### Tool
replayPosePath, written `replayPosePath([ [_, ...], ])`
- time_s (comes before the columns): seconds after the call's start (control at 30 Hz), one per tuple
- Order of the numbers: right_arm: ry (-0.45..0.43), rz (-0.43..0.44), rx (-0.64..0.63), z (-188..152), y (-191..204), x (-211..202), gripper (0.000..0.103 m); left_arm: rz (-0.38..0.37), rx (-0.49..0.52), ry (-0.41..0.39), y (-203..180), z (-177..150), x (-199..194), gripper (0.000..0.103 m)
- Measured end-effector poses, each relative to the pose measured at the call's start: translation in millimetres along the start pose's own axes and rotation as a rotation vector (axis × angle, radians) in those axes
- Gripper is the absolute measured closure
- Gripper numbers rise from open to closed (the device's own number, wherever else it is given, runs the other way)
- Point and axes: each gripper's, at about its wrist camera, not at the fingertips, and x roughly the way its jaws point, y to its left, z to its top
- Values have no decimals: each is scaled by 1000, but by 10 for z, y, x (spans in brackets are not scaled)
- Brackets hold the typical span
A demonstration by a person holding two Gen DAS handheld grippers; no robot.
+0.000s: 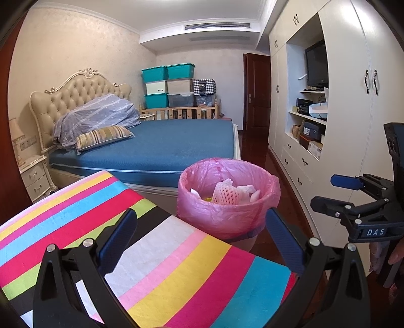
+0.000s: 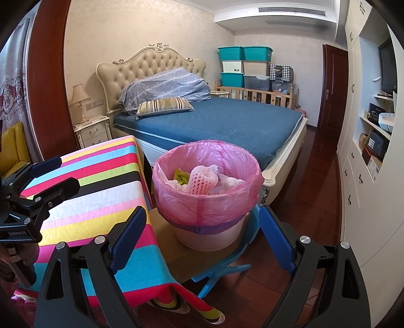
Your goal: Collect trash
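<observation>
Bin (image 2: 207, 201) mouth is open from above, w/ free air over its rim. Striped cloth table (image 2: 101, 191) crowds its left side, bed (image 2: 227, 121) stands just behind. Right side is clear floor (image 2: 308, 201) up to wardrobe (image 2: 363, 189).

Both my feeds are bright and evenly lit by soft daylight, which seems to come from behind and to the left of the cameras. Shadows are faint; the darkest patches lie under the bed (image 2: 227, 121) and along the red floor (image 2: 315, 181), which carries a mild sheen. The ceiling (image 1: 176, 12) and the wardrobe (image 1: 353, 113) verge on washed out. Focus holds sharp from the bin (image 2: 207, 176) to the far wall, with no motion blur. Fisheye bending curves the wardrobe and the door frame (image 2: 48, 75) strongly, and black vignette fills every corner.
</observation>
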Motion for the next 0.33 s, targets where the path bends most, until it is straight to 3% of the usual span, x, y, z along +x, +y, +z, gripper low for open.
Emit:
replayPosePath([
  [0.33,-7,0,-46,106,265,-44,18,3,-33,-13,228,-19,-269,5],
])
